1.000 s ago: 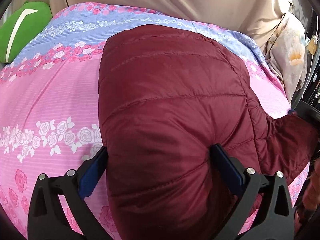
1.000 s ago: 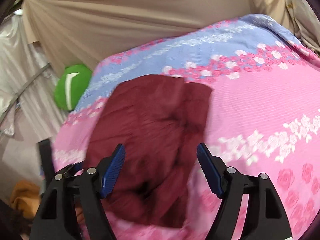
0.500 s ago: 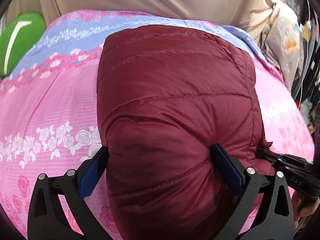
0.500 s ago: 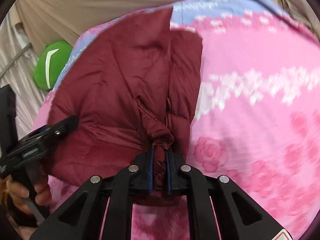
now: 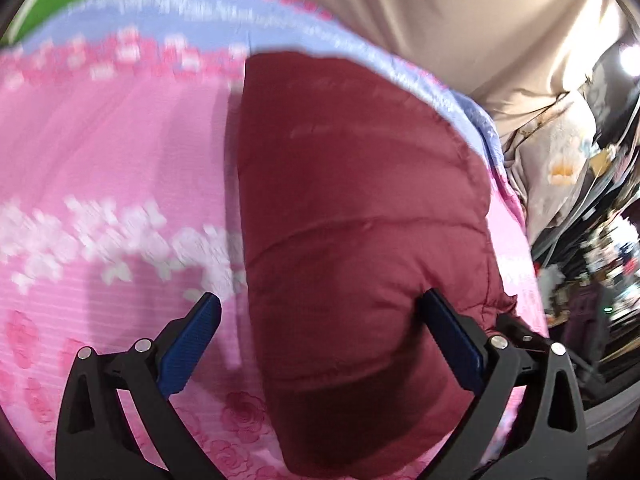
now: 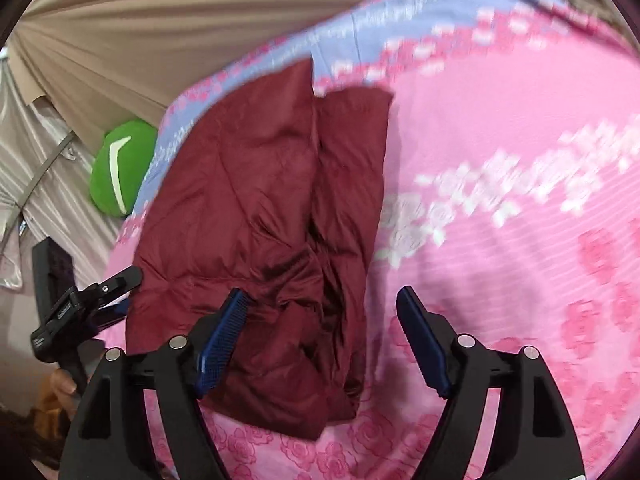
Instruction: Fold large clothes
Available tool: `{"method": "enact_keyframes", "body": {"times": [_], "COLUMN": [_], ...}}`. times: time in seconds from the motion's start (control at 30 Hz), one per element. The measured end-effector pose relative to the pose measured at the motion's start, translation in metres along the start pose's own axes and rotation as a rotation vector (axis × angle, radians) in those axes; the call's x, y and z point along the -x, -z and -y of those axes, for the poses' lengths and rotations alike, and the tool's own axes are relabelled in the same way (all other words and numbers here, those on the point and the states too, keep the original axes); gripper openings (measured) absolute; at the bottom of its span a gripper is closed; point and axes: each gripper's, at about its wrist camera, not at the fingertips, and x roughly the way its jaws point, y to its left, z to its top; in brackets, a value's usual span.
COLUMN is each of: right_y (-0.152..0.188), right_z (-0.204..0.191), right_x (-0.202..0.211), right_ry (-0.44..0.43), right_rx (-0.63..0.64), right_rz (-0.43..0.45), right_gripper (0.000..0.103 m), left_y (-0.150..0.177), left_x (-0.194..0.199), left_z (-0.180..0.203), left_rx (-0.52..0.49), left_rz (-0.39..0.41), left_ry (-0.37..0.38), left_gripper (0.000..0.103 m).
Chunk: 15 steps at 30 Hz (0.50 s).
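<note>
Folded maroon quilted puffer jacket (image 5: 360, 220) lying on pink floral bedsheet (image 5: 100, 152). Left gripper (image 5: 320, 336) fingers spread wide, empty. Right gripper (image 6: 322, 328) fingers likewise wide apart, gripping nothing.

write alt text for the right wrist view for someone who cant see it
A folded maroon puffer jacket lies on a pink and blue floral bedsheet, with the open right gripper above its near edge, holding nothing. The left gripper is at the jacket's left edge, and a green cushion sits behind.
</note>
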Motion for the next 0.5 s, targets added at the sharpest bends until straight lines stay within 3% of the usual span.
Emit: {"method": "enact_keyframes", "body": {"times": [0.17, 0.33, 0.43, 0.5], "right_y": [0.000, -0.012, -0.019, -0.022], "right_z": [0.011, 0.002, -0.008, -0.019], "right_x": [-0.027, -0.041, -0.053, -0.059], "right_ry": [-0.097, -0.144, -0.145, -0.142], "right_rx": [-0.094, -0.082, -0.048, -0.018], "right_rz": [-0.084, -0.125, -0.142, -0.141], "right_gripper": [0.080, 0.081, 0.079, 0.065], "left_y": [-0.004, -0.013, -0.020, -0.026], "left_x": [-0.027, -0.038, -0.043, -0.043], "left_z": [-0.012, -0.001, 0.012, 0.021], "left_rx": [0.067, 0.002, -0.065, -0.120], "left_rz": [-0.094, -0.121, -0.107, -0.079], "left_ry": [0.146, 0.160, 0.133, 0.104], "left_gripper": [0.098, 0.098, 0.097, 0.088]}}
